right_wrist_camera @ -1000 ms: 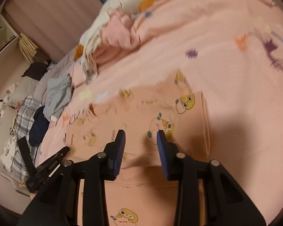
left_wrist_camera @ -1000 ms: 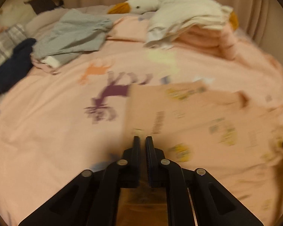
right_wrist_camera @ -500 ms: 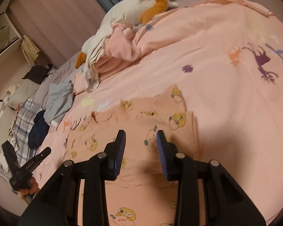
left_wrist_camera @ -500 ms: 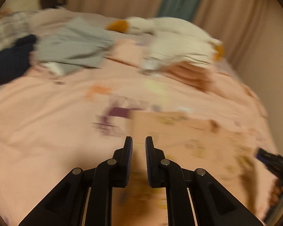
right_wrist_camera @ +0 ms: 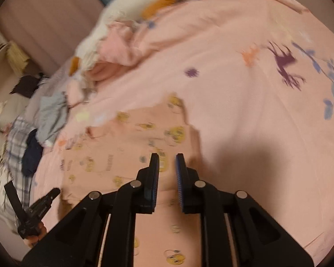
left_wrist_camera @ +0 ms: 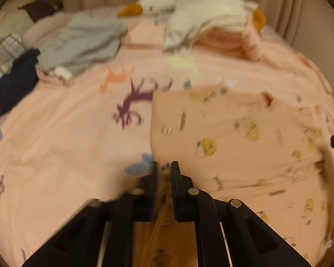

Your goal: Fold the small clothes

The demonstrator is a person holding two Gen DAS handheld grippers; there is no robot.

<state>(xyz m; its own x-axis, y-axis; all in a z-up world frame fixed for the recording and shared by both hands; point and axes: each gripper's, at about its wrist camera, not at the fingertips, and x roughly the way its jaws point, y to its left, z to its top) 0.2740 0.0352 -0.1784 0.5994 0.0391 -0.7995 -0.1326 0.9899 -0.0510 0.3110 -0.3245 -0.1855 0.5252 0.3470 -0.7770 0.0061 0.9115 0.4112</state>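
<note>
Left wrist view shows the small peach garment (left_wrist_camera: pixel 222 133), printed with yellow cartoon faces, lying spread on the pink bed sheet (left_wrist_camera: pixel 66 133), its near left corner at the left gripper (left_wrist_camera: pixel 163 171). Those fingers stand only a narrow gap apart, with peach cloth showing between them lower down; blur hides whether they pinch it, so I cannot tell. In the right wrist view, the right gripper (right_wrist_camera: pixel 167 162) hovers over the garment's near right part (right_wrist_camera: pixel 127 155), its fingers apart and holding nothing.

Farther off lie a grey garment (left_wrist_camera: pixel 82 42), a dark blue one (left_wrist_camera: pixel 13 82) and a plush goose (left_wrist_camera: pixel 189 6) on a pink heap.

Judged risk: with only 1 corner taken, a lift would drag the cloth askew and bunch the fold; thin fabric may also slip out, or the sheet get pinched along with it.
</note>
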